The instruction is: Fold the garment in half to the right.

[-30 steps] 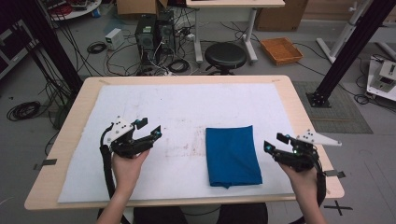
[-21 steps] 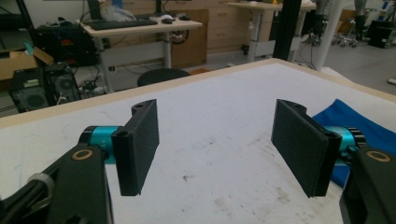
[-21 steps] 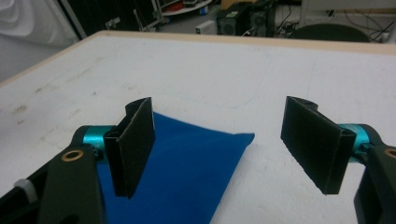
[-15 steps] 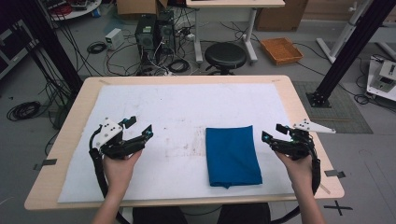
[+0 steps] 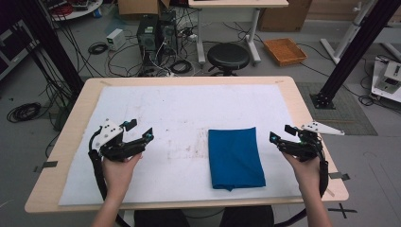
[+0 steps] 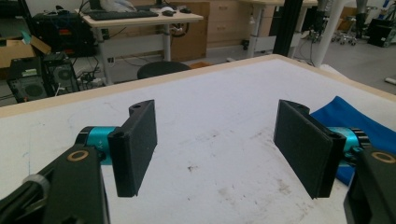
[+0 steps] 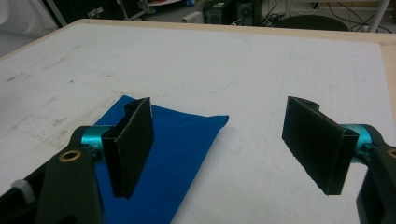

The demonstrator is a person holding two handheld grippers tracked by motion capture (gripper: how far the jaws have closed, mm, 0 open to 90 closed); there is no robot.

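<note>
The blue cloth [image 5: 235,157], folded flat on the tabletop [image 5: 156,113], is judged soft and light; corners are best pinched. Both grippers' fingers are spread, nothing held.

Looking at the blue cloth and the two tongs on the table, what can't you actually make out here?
- Blue cloth: how many layers it is folded into, high view, too small.
- Cloth's near end, right gripper view: cut off by the bottom edge and covered by the right tongs.
- Most of the cloth, left gripper view: hidden behind a pad of the left tongs, cut by the right edge.
- Stains on the white mat: too blurred to identify.
</note>
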